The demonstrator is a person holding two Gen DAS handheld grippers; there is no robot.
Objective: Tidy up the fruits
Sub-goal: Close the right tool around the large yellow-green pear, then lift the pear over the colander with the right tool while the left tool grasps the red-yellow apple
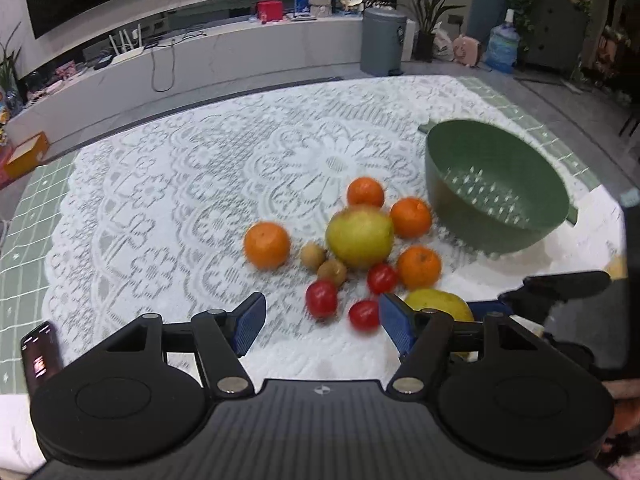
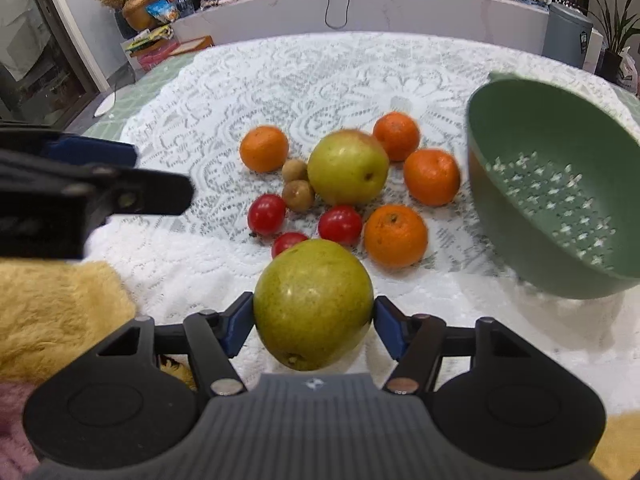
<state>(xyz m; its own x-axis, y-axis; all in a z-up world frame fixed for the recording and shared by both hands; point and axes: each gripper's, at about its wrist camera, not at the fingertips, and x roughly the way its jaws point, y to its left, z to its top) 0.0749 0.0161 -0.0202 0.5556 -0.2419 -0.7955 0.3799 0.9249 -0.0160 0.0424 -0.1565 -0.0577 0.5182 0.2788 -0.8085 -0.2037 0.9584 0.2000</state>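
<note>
I took the green colander [image 2: 556,184] as my landmark; it was the largest thing on the lace tablecloth [image 1: 200,184], and its perforated bottom showed no fruit at all, so I judged the sorting barely begun. It looked tipped, though I could not tell whether anything propped it.

Next in size were the two green pears. One pear [image 2: 314,304] sat between the blue pads of my right gripper [image 2: 314,316], nearest the camera and well short of the colander. The pads met its flanks, so I read it as gripped, the fingers at a middling spread. The other pear [image 2: 348,166] lay in the heart of the pile, left of the colander.

Four mandarins [image 2: 432,176] ringed that second pear, two of them near the colander's wall and one farthest from it. Three cherry tomatoes [image 2: 340,224] lay on the near side of the pile, farther from the colander than the nearest mandarins. Two small brown fruits, perhaps longans [image 2: 298,194], touched each other on the pear's far side from the colander.

My left gripper [image 1: 322,320] hovered over the tomatoes with its fingers wide and nothing pressed between them.

As I saw it, every piece remained outside the colander; the held pear would be the first.
</note>
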